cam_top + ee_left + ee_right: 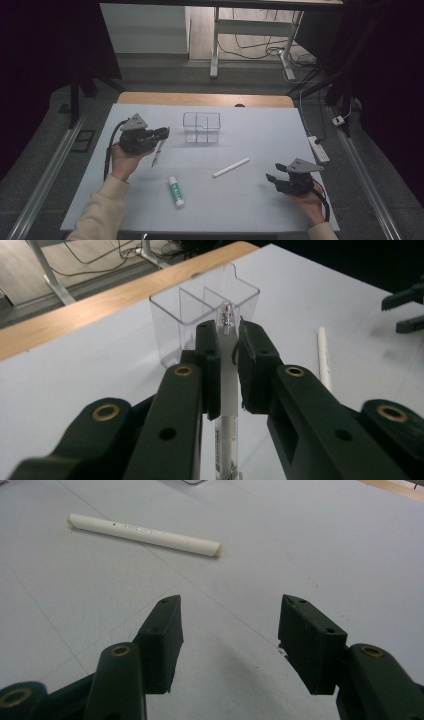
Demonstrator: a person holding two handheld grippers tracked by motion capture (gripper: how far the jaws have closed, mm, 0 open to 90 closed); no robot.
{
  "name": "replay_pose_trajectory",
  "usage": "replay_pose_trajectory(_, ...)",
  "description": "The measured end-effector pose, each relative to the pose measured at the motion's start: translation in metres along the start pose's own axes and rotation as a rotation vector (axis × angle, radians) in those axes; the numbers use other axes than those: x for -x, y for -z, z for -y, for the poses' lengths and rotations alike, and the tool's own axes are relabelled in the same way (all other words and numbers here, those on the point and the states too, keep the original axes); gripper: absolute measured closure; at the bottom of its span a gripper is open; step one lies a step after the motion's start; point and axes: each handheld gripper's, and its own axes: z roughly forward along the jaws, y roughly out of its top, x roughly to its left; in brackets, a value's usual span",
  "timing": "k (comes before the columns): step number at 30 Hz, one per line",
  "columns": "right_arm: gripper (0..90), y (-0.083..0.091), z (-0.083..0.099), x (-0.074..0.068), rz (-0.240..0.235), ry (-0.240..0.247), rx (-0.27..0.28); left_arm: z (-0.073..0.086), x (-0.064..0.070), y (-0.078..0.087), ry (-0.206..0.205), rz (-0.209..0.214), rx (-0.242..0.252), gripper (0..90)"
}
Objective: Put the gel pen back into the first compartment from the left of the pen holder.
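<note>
My left gripper (164, 134) is shut on a clear-tipped white pen (158, 153), which hangs down from its jaws above the table's left half. In the left gripper view the pen (227, 390) stands upright between the pads, with a clear divided box (200, 315) just beyond it. That clear box (201, 127) sits at the table's middle back. My right gripper (273, 172) stays open low over the right front, nothing between its jaws. A white marker (231, 167) lies ahead of it, seen also as a white marker (144, 534) in the right gripper view.
A glue stick (176, 191) with a green label lies at the front middle. The white table mat (260, 205) ends on a wooden table edge (205, 98) at the back. A power strip (318, 148) lies beside the right edge.
</note>
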Motion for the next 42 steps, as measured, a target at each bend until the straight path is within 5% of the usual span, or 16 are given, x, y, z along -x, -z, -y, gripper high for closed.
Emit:
replay_pose_trajectory(18,42.1,0.001,0.000,0.000,0.003,0.000,0.011,-0.028,-0.001,-0.003,0.015,-0.004,0.114,80.1)
replay_pose_trajectory(42,42.0,0.003,-0.001,0.000,0.007,0.002,0.015,-0.057,0.003,-0.017,-0.037,0.011,0.138,80.1)
